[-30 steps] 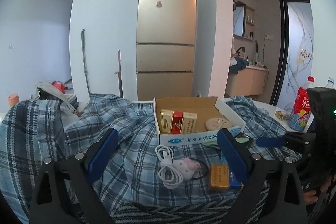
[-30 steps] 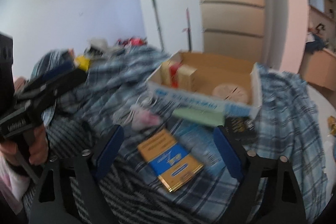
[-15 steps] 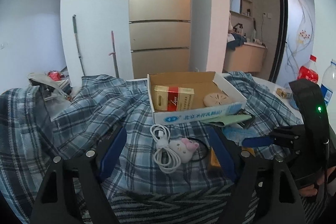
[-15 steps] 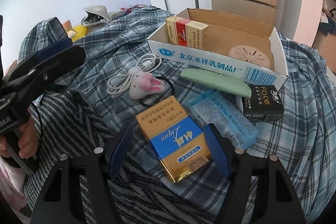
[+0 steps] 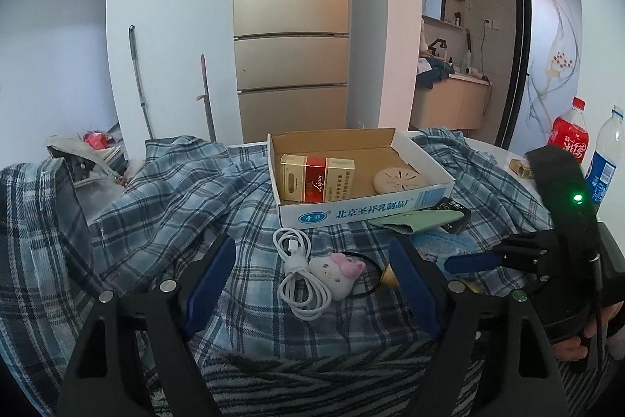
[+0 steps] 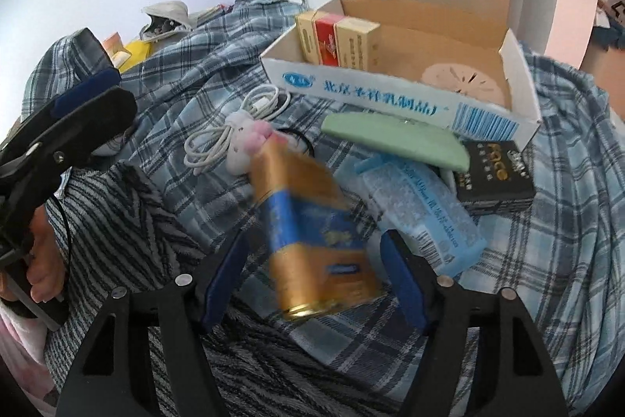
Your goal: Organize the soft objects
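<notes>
Gold-and-blue carton (image 6: pixel 312 233) is seen tilted up between the fingers of the right gripper (image 6: pixel 312 284), whose jaws have just been closing; motion blur hides whether the pads actually press it. A square, centred squeeze is called for before it is carried to the cardboard box (image 6: pixel 394 96). The left gripper (image 5: pixel 312 284) is held wide and empty above the white cable (image 5: pixel 300 276) on the plaid cloth (image 5: pixel 156 206).
</notes>
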A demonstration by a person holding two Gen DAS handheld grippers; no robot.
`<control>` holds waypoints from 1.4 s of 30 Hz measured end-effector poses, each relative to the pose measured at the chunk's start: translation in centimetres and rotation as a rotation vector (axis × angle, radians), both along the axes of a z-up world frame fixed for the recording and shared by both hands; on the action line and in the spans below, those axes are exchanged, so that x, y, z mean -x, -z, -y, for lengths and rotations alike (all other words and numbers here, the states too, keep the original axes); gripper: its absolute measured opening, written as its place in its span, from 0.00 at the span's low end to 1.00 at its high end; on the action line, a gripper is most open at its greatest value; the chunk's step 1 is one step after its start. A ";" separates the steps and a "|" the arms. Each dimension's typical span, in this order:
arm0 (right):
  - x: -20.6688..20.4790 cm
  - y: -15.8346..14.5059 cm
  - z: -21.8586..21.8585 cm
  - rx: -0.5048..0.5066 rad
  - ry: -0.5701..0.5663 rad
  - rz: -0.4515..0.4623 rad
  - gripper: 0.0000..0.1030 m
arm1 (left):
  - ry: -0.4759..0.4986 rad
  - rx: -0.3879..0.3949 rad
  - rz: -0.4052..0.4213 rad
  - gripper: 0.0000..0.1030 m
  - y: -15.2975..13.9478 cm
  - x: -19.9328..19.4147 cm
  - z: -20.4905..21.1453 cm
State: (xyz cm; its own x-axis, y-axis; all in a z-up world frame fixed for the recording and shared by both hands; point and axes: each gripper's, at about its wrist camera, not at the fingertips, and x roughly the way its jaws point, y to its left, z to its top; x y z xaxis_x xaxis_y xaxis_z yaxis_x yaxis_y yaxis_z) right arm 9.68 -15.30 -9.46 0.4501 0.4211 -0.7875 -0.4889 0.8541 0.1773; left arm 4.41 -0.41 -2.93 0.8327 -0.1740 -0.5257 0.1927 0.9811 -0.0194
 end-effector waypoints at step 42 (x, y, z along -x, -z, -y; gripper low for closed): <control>3.7 -5.1 1.8 -0.058 0.061 0.323 0.47 | 0.006 0.047 -0.016 0.71 -0.6 -0.1 -1.3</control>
